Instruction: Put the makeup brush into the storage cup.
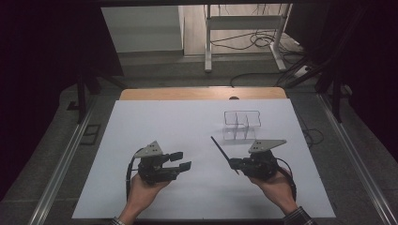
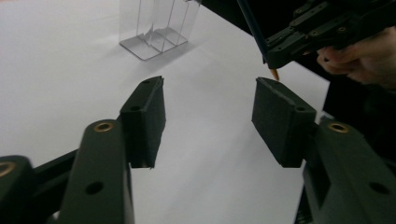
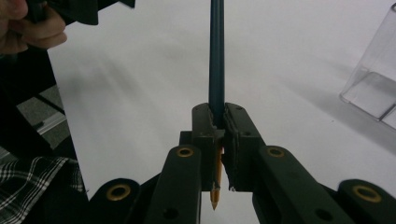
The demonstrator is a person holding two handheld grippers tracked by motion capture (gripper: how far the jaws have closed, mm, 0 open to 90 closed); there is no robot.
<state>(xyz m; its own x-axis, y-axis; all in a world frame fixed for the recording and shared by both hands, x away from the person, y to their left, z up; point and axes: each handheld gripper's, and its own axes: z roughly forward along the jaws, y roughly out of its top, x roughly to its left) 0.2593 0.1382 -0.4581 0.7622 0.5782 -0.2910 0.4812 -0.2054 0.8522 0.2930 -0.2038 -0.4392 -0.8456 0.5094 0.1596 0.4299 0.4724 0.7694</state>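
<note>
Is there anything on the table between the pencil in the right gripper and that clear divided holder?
Nothing visible does. The right gripper is shut on the pencil, and only bare white sheet lies between it and the clear holder. The left gripper is open, off to the side.

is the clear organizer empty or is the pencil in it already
Empty. The clear organizer holds nothing; the pencil is clamped in the right hand-held gripper, apart from it.

On the table [image 1: 141, 117] in front of me, my left gripper [image 1: 180, 161] sits near-left and my right gripper [image 1: 233, 164] near-right, well apart. The divided holder [image 1: 241, 124] stands farther back, beyond the right gripper, with the pencil [image 1: 220, 149] between them.
</note>
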